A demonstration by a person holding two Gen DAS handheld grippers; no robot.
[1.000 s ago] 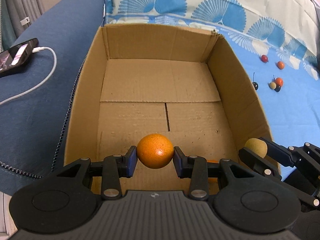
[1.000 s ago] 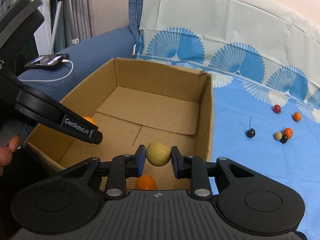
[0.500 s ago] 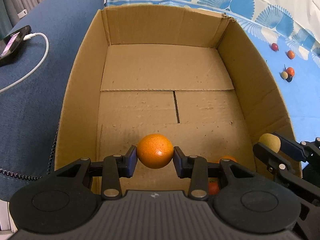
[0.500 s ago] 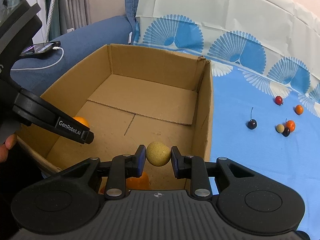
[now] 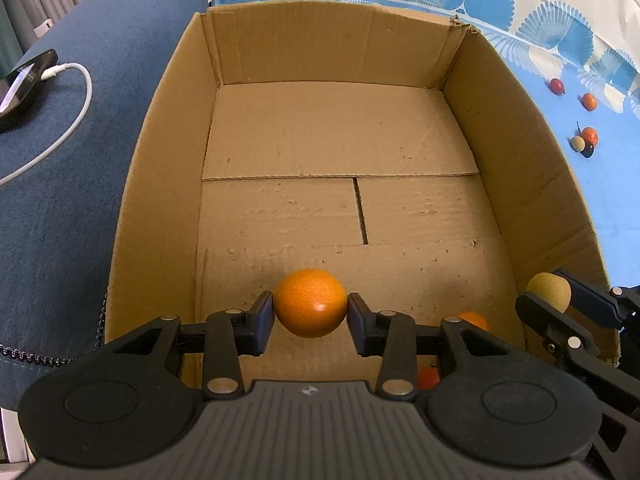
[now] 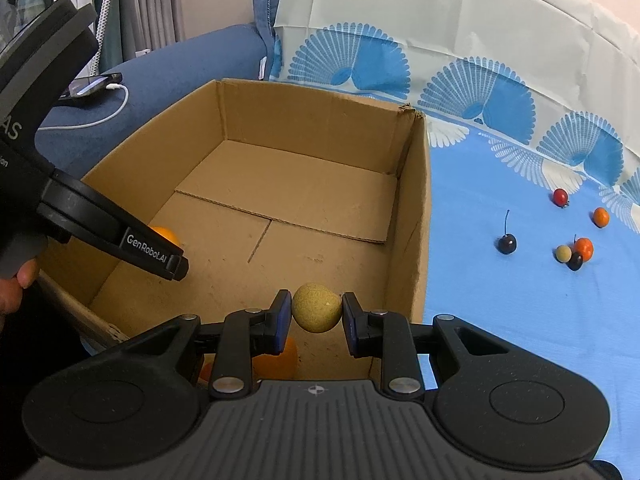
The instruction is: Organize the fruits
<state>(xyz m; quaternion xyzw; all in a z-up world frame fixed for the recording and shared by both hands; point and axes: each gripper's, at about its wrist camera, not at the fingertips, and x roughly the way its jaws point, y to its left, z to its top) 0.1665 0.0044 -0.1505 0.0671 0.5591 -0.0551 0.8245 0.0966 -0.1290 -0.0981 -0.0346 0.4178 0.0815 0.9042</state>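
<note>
The left gripper (image 5: pixel 310 316) has just been opening: its jaws stand spread beside the orange (image 5: pixel 310 308), low in the cardboard box (image 5: pixel 160 200) at six o'clock. Freed, the orange could roll. The right gripper (image 6: pixel 314 316) pinches a yellow fruit (image 6: pixel 316 307) over the box's near right corner; an early release risks bouncing it.

Orange (image 5: pixel 310 303), round w/ glossy pitted skin, lower centre of left wrist view, just above cardboard box (image 5: pixel 160 208) floor. Yellow-tan fruit (image 6: pixel 317 307), lower centre of right wrist view, over box near its right wall. Small loose fruits (image 6: pixel 576 252) right, on blue cloth.
</note>
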